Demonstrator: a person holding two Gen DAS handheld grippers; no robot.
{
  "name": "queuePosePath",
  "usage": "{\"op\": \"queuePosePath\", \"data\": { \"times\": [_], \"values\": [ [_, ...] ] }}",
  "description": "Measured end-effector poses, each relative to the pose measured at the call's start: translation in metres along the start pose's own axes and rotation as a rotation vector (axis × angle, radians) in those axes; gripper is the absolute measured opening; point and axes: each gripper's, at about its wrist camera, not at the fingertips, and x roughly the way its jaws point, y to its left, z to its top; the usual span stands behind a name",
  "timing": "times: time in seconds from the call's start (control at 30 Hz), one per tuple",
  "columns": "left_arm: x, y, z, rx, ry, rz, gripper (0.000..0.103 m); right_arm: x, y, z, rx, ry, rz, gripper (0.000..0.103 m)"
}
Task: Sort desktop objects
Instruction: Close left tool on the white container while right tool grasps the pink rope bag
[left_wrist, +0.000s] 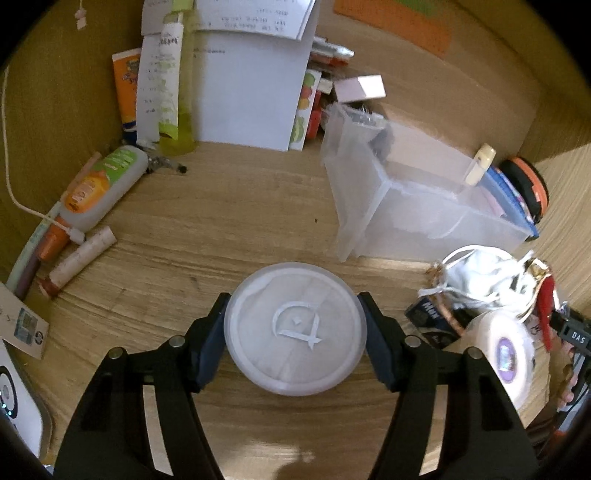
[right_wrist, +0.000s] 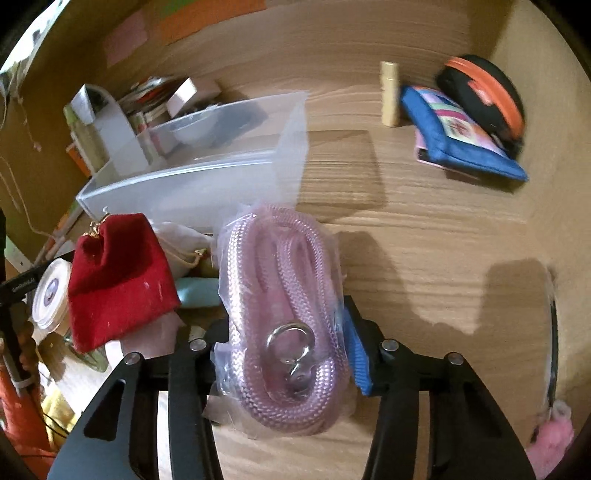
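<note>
While the left gripper (left_wrist: 294, 338) pinched the round container (left_wrist: 294, 328), the right gripper (right_wrist: 284, 347) squeezed the bagged rope (right_wrist: 282, 314), its length running straight ahead toward the clear bin (right_wrist: 192, 177).

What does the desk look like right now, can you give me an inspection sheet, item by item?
Surface: wooden desk, crowded at the edges.
Job's things: round frosted case; bagged pink rope; clear bin.
Clutter: lotion bottle, papers, red pouch, blue pouch, tape roll.
Grippers: left gripper closed on the case; right gripper flanks the rope bag, contact unclear.
Cables: white cable by the left wall.
Surroundings: wooden walls, coloured notes.
</note>
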Motion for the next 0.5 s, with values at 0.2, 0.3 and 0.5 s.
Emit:
{"op": "queuePosePath", "data": {
  "times": [0.2,0.3,0.5],
  "values": [
    [-0.02,-0.004,0.012,0.013,-0.061,-0.018,0.066,-0.031,-0.017,0.005,0.071,-0.067,0.005,0.045],
    [-0.03,-0.01,0.019,0.031,-0.102,-0.031,0.066,-0.044,-0.015,0.008,0.063,-0.107,0.004,0.044],
    [-0.045,-0.029,0.039,0.071,-0.165,-0.061,0.066,-0.063,-0.002,0.029,0.033,-0.174,0.046,0.044]
  ]
}}
